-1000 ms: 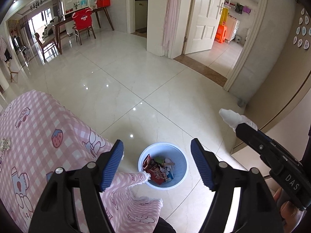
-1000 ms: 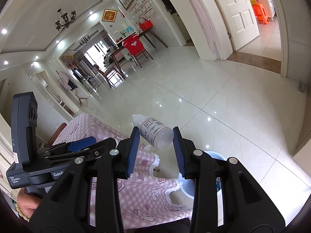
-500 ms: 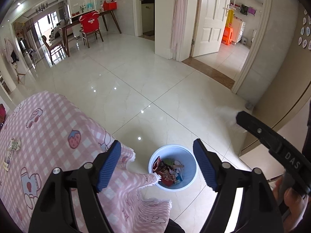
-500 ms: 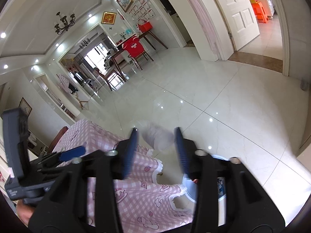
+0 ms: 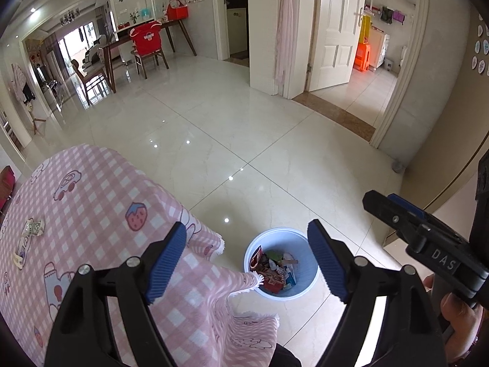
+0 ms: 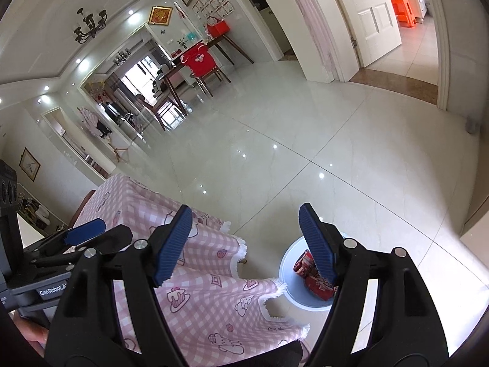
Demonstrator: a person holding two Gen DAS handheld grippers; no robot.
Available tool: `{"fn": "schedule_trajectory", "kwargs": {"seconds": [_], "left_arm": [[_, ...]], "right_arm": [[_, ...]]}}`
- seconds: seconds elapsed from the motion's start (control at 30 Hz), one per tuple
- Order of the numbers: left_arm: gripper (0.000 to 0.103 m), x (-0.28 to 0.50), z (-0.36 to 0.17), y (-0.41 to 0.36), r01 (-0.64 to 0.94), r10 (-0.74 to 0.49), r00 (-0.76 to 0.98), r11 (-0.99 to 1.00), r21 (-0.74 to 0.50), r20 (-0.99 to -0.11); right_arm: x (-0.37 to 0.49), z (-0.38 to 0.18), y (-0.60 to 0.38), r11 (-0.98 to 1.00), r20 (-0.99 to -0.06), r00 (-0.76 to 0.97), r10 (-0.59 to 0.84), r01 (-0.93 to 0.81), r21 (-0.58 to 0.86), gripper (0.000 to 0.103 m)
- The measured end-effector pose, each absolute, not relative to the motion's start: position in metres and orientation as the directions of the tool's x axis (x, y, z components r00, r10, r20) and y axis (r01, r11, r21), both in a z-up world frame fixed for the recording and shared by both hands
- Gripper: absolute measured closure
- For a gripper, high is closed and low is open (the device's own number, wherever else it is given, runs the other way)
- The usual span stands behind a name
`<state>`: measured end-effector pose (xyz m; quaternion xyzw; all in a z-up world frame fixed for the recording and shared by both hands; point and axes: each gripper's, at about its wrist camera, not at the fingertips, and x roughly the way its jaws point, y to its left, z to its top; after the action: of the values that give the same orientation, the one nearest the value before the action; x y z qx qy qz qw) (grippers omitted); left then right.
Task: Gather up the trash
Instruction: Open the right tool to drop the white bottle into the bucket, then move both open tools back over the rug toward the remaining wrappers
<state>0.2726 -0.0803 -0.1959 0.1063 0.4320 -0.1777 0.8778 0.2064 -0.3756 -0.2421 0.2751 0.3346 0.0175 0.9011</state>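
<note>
Right gripper [image 6: 244,241] jaws just opened, empty; white bottle gone, presumably into blue bin [image 6: 288,263] below; left gripper [image 5: 247,260] jaws wide, empty.

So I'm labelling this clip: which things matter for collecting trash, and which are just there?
Job:
bin, with wrappers inside
scraps on the tablecloth
left gripper, open
right gripper, open

Just there:
red chair
white door
orange stool
</note>
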Motion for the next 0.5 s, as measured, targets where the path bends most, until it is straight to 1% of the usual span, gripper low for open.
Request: {"fn": "schedule_trajectory", "kwargs": {"seconds": [0.23,0.37,0.5], "left_arm": [[0.021,0.259,-0.184,-0.049,0.389,-0.227,0.583,0.921,0.024,-0.780],[0.021,0.255,-0.174,-0.025,0.355,-0.214,0.605,0.935,0.019,-0.767],[0.021,0.254,-0.164,0.017,0.294,-0.183,0.635,0.956,0.016,-0.751]], "right_arm": [[0.202,-0.219,-0.354,0.865,-0.576,0.781,0.239,0.098,0.492,0.031],[0.204,-0.203,-0.319,0.879,-0.561,0.780,0.277,0.030,0.477,0.031],[0.212,-0.191,-0.278,0.888,-0.556,0.765,0.324,-0.042,0.459,0.031]]}}
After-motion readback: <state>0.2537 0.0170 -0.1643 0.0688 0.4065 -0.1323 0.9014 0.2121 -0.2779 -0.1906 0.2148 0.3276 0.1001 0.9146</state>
